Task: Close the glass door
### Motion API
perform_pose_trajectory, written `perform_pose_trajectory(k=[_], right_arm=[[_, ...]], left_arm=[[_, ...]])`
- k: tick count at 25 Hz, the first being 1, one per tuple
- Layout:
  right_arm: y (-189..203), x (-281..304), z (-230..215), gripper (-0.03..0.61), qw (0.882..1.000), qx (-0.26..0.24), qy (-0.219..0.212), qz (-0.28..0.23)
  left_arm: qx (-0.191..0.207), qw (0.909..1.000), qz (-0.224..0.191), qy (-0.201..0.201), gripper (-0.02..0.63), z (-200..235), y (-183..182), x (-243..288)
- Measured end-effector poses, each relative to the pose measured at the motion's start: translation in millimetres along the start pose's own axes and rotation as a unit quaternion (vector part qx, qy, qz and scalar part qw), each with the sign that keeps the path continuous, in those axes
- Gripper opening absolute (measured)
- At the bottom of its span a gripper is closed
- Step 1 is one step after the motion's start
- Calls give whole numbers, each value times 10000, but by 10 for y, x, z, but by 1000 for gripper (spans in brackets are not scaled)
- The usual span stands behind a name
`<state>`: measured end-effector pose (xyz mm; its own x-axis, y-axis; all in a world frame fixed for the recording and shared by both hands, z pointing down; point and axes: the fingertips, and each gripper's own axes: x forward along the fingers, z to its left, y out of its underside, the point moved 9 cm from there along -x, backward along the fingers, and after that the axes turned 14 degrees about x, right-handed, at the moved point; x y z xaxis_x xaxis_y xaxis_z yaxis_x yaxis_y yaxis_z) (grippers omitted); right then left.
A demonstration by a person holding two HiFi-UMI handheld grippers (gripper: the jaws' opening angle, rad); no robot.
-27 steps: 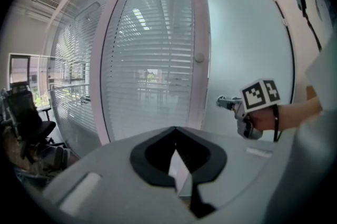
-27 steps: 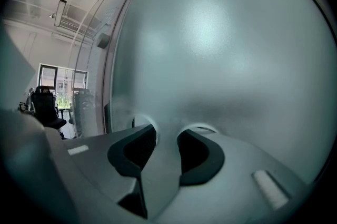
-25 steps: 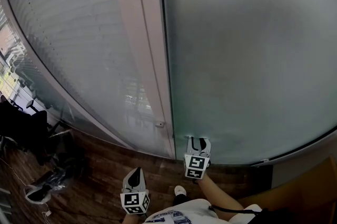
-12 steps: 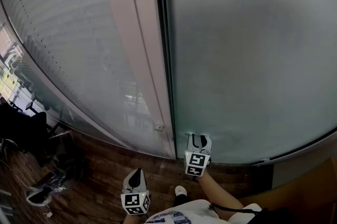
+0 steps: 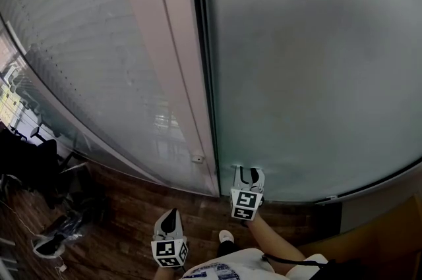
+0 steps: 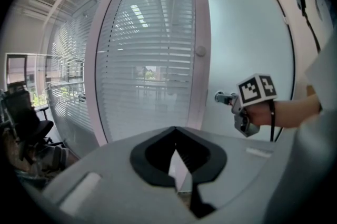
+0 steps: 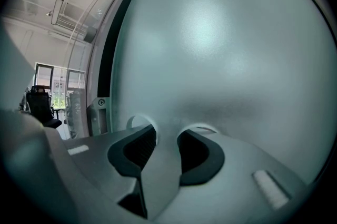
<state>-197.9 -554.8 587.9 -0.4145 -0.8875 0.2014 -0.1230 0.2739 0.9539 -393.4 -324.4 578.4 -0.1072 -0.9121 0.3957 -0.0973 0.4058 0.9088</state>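
The right tongs [image 5: 248, 173] are seen clamped on the small metal handle [image 6: 224, 97] of the glass door [image 5: 310, 61]. The jaws are part-closed w/ the handle stem pinched between the pads, and the tool is aimed approx. level at the pane. The left tongs [image 5: 169, 217] are held lower and nearer the body, jaws brought together, w/ nothing gripped or touched. The door is found straight ahead as a big frosted pane filling the right of the head view. Its left edge lies just beside the pale frame post [image 5: 175, 61], w/ a thin dark slit left between them, so it is judged nearly but not fully shut. The pane is judged heavy, stiff, slick and breakable, so it is best taken by the handle only, never shoved on bare glass w/ hard tips. A slow, steady move is called for, since whether it swings or slides can't be told. Left of the post a partition w/ blinds [image 5: 86, 55] is shown, w/ dark wood floor [image 5: 132, 206] below.
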Motion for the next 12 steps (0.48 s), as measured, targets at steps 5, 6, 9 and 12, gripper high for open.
perform_pose_trajectory(k=[5, 6, 9, 12], right_arm=[[6, 4, -4, 121, 10000, 5, 8, -2], [6, 5, -5, 121, 10000, 7, 7, -2], [8, 10, -8, 121, 10000, 8, 10, 2], [4, 10, -8, 121, 10000, 5, 14, 9]], left_arm=[[0, 10000, 34, -10, 2, 9, 44, -40], [1, 10000, 36, -11, 2, 10, 50, -49], [4, 10000, 36, -14, 2, 12, 61, -77], [4, 10000, 25, -23, 2, 26, 62, -108]])
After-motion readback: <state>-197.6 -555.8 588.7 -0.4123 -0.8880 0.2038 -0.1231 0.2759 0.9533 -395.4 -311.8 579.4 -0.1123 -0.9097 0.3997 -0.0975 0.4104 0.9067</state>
